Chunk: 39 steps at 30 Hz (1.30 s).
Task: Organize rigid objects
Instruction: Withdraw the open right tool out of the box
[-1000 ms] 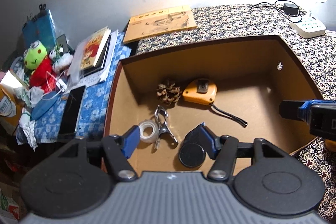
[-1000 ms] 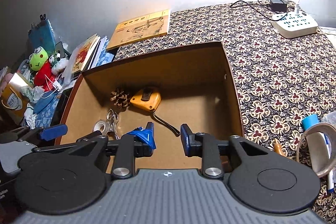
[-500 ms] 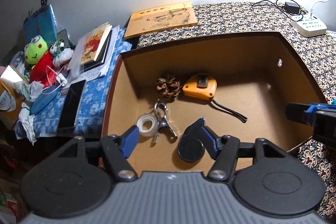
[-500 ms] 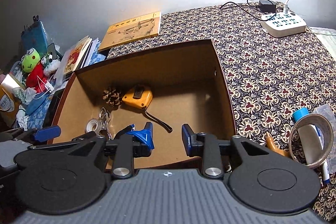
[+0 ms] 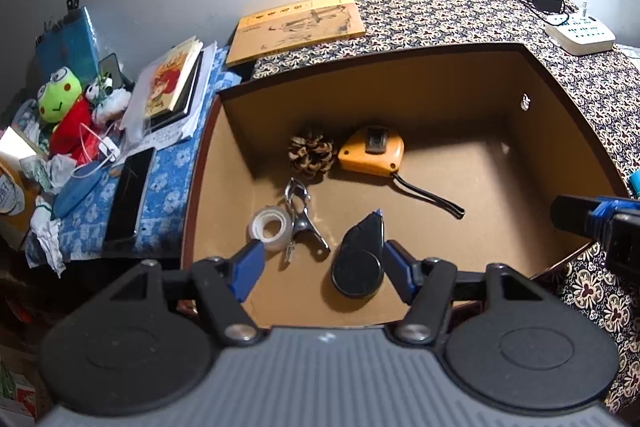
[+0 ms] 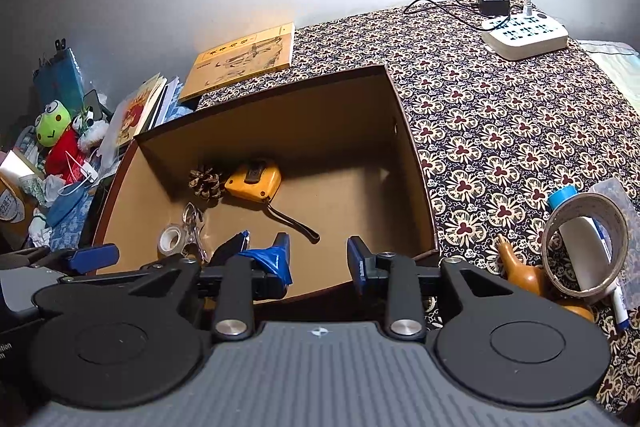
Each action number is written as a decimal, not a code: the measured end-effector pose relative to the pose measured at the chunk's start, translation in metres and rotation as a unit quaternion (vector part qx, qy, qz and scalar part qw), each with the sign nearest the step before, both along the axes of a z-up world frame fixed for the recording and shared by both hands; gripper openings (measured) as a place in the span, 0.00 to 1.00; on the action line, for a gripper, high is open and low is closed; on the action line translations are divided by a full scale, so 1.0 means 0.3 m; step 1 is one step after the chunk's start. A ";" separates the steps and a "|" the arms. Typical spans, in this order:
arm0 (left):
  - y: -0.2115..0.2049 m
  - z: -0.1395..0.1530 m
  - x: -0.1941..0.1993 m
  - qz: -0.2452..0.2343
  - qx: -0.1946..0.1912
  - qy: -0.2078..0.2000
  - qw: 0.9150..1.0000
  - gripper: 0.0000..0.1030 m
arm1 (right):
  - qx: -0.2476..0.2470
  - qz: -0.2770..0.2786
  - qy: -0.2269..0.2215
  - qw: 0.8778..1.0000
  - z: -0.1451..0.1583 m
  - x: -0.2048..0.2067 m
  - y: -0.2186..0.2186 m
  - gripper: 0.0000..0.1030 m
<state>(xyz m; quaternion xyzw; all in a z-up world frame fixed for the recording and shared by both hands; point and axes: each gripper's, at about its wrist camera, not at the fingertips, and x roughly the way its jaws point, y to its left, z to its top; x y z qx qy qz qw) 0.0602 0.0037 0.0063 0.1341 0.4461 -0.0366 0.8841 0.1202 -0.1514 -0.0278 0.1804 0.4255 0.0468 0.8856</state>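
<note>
Above the box (image 5: 400, 75), both grippers (image 5: 324, 267) (image 6: 318, 259) gape wide, holding and touching nothing.

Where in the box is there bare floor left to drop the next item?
The box floor is bare on its right half, between the tape measure strap and the right wall. The left side is crowded: pinecone, metal clip, clear tape roll and black teardrop object sit close together.
</note>
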 end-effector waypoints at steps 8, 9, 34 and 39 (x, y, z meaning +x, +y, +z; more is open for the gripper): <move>0.002 0.016 0.010 0.019 -0.006 0.007 1.000 0.63 | 0.003 0.027 -0.013 1.000 0.013 0.031 0.016 0.14; 0.006 0.017 0.012 0.025 -0.005 0.005 1.000 0.63 | -0.001 0.034 -0.013 0.999 0.014 0.034 0.023 0.14; 0.062 -0.021 0.033 0.035 -0.005 0.013 0.999 0.63 | -0.037 0.015 -0.014 0.999 -0.013 0.017 0.072 0.15; 0.070 -0.029 0.032 0.031 -0.010 0.016 0.999 0.63 | -0.042 0.007 -0.017 0.999 -0.016 0.009 0.079 0.16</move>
